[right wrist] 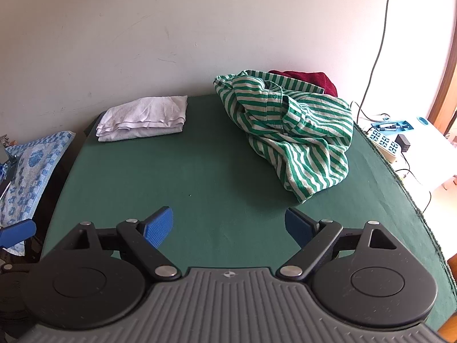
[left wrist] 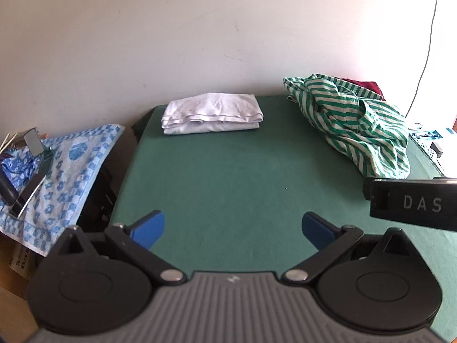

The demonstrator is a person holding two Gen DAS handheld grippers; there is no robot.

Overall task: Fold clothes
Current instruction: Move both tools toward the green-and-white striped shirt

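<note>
**Both grippers empty over green table; striped shirt unfolded**

My left gripper (left wrist: 232, 227) hangs above the bare near part of the green cloth-covered table (left wrist: 228, 177), blue-padded jaws spread wide, nothing between them. My right gripper (right wrist: 229, 223) is likewise wide, empty, and tilted down toward the same cloth.

Green-and-white striped cotton shirt (right wrist: 294, 131): lies in a crumpled heap on the far right of the table, near the right edge. Collar and button placket face up near the top of the heap; the fabric is bunched in deep folds, with a loose edge trailing toward me. It is well apart from both grippers.

Dark red fabric item (right wrist: 311, 81): behind the striped shirt, against the wall, mostly hidden; type not determinable.

White folded garment (left wrist: 211, 113): neat flat rectangle with stacked layers visible at its near edge, on the table's far left, well apart from the shirt.

Blue-and-white patterned towel (left wrist: 65, 165): off the table's left side, on a separate surface.
</note>
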